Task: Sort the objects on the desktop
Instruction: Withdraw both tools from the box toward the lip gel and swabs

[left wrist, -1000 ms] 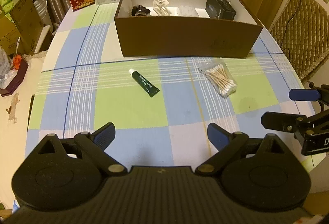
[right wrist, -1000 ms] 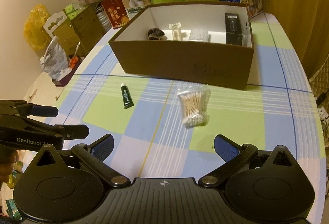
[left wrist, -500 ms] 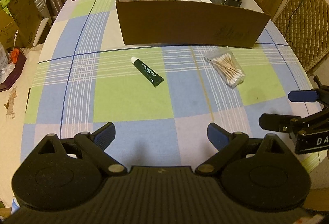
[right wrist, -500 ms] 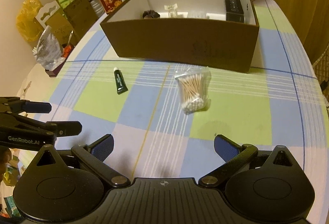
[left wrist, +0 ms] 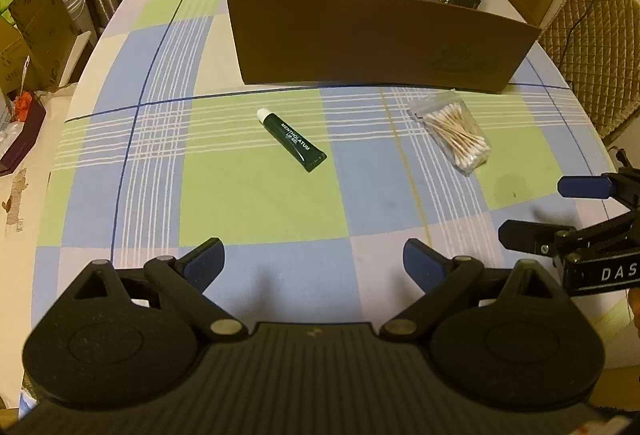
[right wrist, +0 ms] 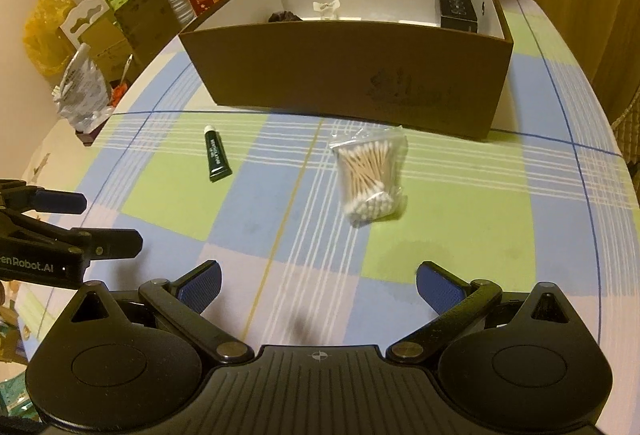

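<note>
Matt cardboard box (left wrist: 376, 39), checked cloth tablecloth (left wrist: 256, 203)

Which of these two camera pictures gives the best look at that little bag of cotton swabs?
The right wrist view: the bag of cotton swabs lies almost straight ahead of that claw, near centre, large and unobstructed. The left wrist view also shows it whole, but off to the right, smaller and more distorted.
</note>
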Available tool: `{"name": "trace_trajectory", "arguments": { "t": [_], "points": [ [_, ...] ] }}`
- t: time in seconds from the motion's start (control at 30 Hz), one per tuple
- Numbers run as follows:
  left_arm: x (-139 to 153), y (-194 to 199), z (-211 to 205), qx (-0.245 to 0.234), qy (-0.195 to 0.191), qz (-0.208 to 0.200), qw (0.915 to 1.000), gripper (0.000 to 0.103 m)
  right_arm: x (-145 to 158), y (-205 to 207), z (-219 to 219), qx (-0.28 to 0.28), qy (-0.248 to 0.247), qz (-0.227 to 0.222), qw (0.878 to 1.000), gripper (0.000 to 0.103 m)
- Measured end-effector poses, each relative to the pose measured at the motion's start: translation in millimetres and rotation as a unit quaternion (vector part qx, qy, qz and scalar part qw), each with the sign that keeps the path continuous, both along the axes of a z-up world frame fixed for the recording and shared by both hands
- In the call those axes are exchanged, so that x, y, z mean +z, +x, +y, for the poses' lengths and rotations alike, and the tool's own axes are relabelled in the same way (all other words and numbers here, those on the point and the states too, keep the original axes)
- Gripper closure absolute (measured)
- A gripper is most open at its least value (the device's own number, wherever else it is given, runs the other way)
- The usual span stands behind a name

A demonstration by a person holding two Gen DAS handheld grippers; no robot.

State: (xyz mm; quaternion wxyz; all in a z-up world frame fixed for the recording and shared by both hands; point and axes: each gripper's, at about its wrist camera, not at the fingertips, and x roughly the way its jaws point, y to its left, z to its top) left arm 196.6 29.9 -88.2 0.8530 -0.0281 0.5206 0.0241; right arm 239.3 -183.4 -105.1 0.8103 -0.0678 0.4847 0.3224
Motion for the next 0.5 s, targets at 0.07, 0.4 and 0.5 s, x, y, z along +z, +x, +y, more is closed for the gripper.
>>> {"name": "trace_trajectory", "arguments": {
  "t": [0.07,0.4,0.5],
  "points": [
    [-3.6,3.7,0.5,-0.001,-0.001,-0.001,1.0000,0.009,-3.2,4.2,1.3,-0.004,-0.001,-0.001,1.000,0.002],
    [-16.2,23.3,8.1,0.006,-0.004,-0.005,1.0000,0.009,-17.1,22.1,11.1,-0.011,-0.007,-0.010,1.000,0.002],
    [-19.2,28.6,10.1,0.007,-0.004,-0.010,0.9999,0.009,-19.1,27.2,13.3,-0.014,-0.006,-0.012,1.000,0.002]
  ]
}}
